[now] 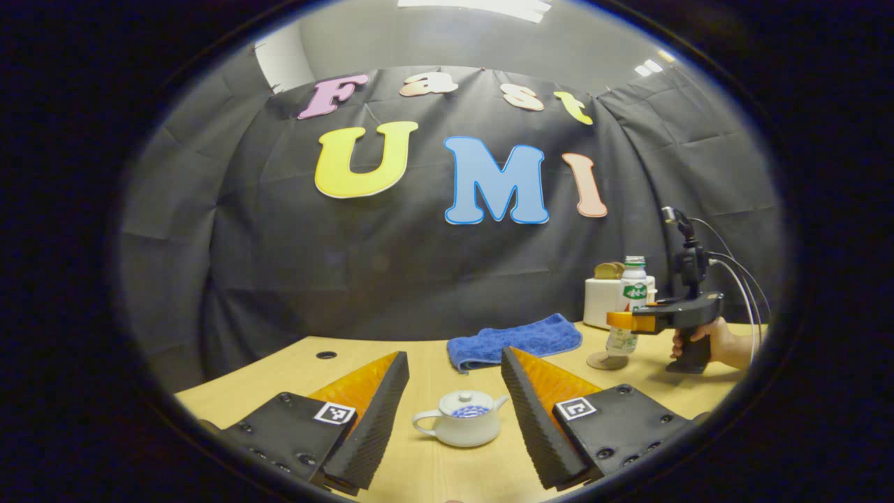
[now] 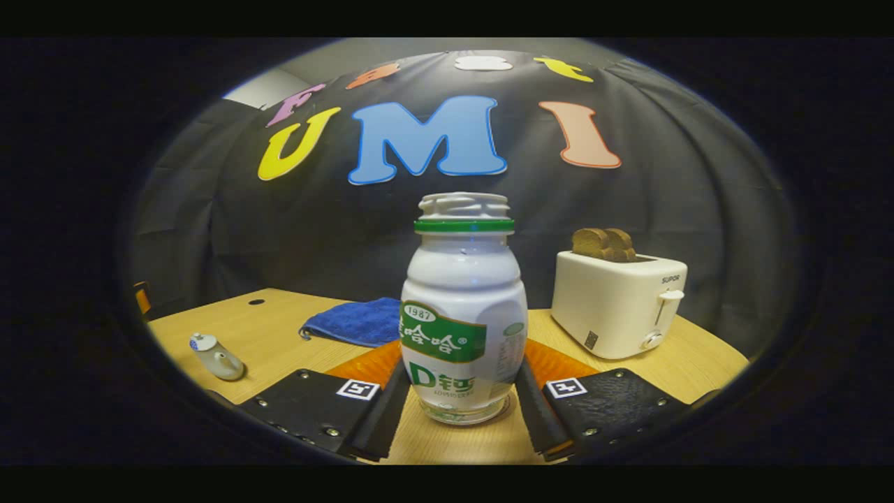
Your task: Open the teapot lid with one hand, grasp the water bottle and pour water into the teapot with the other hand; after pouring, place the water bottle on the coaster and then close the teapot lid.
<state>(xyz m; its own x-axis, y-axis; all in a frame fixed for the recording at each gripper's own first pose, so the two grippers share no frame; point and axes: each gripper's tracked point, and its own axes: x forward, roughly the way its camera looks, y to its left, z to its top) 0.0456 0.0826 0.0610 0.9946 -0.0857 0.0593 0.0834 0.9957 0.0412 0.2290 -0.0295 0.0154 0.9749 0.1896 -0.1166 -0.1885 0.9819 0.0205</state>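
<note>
A small white teapot (image 1: 461, 418) with a blue-patterned lid (image 1: 466, 404) on it stands on the wooden table (image 1: 419, 468). My left gripper (image 1: 454, 355) is open, with one finger on either side of the teapot and not touching it. The teapot (image 2: 216, 358) also appears far left in the right gripper view. A white water bottle (image 2: 462, 314) with a green label stands upright, and my right gripper (image 2: 461, 374) is shut on its lower body. In the left gripper view, the right gripper (image 1: 621, 320) holds the bottle (image 1: 631, 304) just over a round coaster (image 1: 606, 360); contact is unclear.
A blue towel (image 1: 517, 340) lies folded at the back of the table, behind the teapot. A white toaster (image 2: 618, 304) with bread slices in it stands right of the bottle. A person's hand (image 1: 719, 342) grips the right gripper's handle, with cables trailing.
</note>
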